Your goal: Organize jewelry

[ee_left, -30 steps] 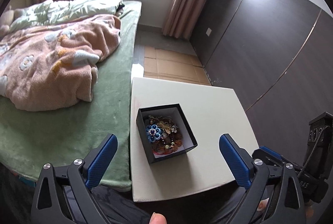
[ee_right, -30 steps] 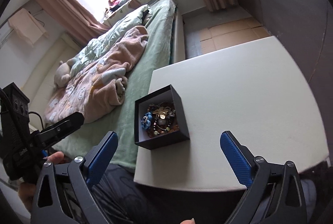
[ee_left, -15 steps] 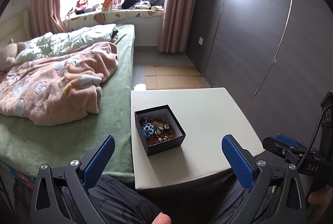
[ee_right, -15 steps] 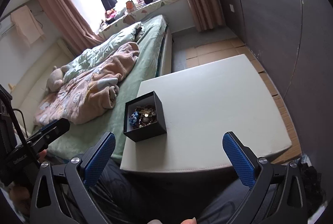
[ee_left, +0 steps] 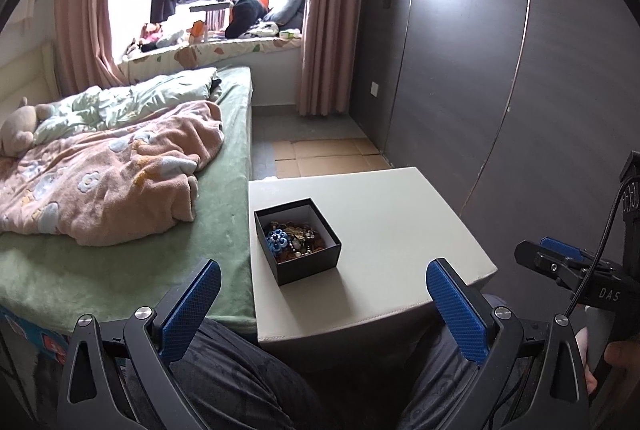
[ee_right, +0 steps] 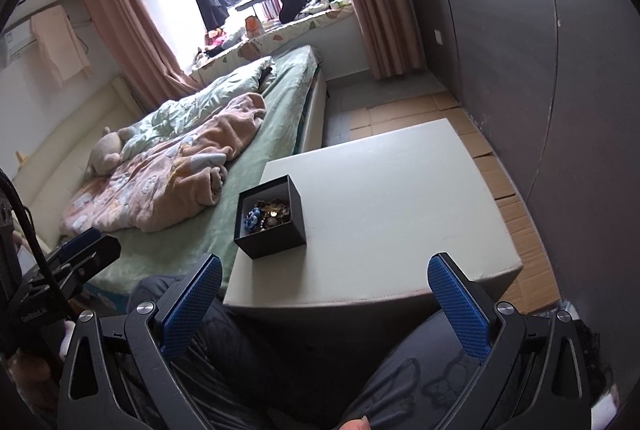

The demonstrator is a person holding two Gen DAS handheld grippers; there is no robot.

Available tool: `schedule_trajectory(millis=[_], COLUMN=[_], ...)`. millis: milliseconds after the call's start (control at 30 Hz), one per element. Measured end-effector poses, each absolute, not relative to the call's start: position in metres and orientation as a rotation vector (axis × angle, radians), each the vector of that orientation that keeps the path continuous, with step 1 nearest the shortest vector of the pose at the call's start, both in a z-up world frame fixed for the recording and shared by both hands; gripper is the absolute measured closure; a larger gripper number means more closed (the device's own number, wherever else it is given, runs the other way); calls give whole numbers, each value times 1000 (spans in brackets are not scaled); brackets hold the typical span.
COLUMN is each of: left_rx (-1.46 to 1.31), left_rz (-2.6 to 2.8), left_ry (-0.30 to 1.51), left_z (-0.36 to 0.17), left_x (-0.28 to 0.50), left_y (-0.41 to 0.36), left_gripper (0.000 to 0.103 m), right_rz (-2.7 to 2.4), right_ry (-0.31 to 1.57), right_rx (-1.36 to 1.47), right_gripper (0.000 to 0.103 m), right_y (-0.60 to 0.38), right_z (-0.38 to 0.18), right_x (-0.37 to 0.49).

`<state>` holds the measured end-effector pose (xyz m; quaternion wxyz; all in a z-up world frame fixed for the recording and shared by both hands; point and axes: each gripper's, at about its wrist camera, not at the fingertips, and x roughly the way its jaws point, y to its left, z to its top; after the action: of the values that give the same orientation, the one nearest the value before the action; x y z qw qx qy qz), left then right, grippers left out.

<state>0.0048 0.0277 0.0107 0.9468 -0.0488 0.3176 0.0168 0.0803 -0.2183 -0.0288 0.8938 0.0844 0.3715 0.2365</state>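
Two hand-held grippers are raised above the person's lap, each with its blue-padded fingers spread wide and nothing between them. The left hand-held gripper (ee_left: 323,300) fills the lower edge of its own view, its fingers at about seven and five o'clock; the right hand-held gripper (ee_right: 325,300) sits the same way in the right wrist view. Neither touches anything.

One black box (ee_left: 298,245) stands open on the pale desk (ee_left: 392,226), near the desk's left edge and towards the near end. In the left wrist view it lies just above centre, at about twelve o'clock from the gap between the fingers; in the right wrist view it sits towards eleven o'clock. Inside it is a tangled heap of jewelry (ee_left: 294,236), brownish beads and gold-coloured pieces, with a blue flower-shaped ornament (ee_left: 277,241) on the left side of the heap. Single pieces are too small to tell apart.

The bed (ee_left: 120,254) with its green sheet runs along the desk's left side, at nine o'clock, carrying a pink patterned blanket (ee_left: 104,178). The person's dark trousers (ee_left: 248,382) fill the space beneath both grippers.
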Motion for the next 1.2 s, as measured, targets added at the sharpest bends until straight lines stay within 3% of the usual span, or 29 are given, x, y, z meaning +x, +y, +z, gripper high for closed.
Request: schedule_trajectory(millis=[1200], left_rx=[-122], left_rz=[26], left_ry=[559], left_z=[21], left_x=[-31], left_y=[35], left_gripper=[0], right_rz=[459], right_ry=[667], right_rx=[107], right_gripper=[0], right_y=[-204], right_z=[-6], right_x=[46])
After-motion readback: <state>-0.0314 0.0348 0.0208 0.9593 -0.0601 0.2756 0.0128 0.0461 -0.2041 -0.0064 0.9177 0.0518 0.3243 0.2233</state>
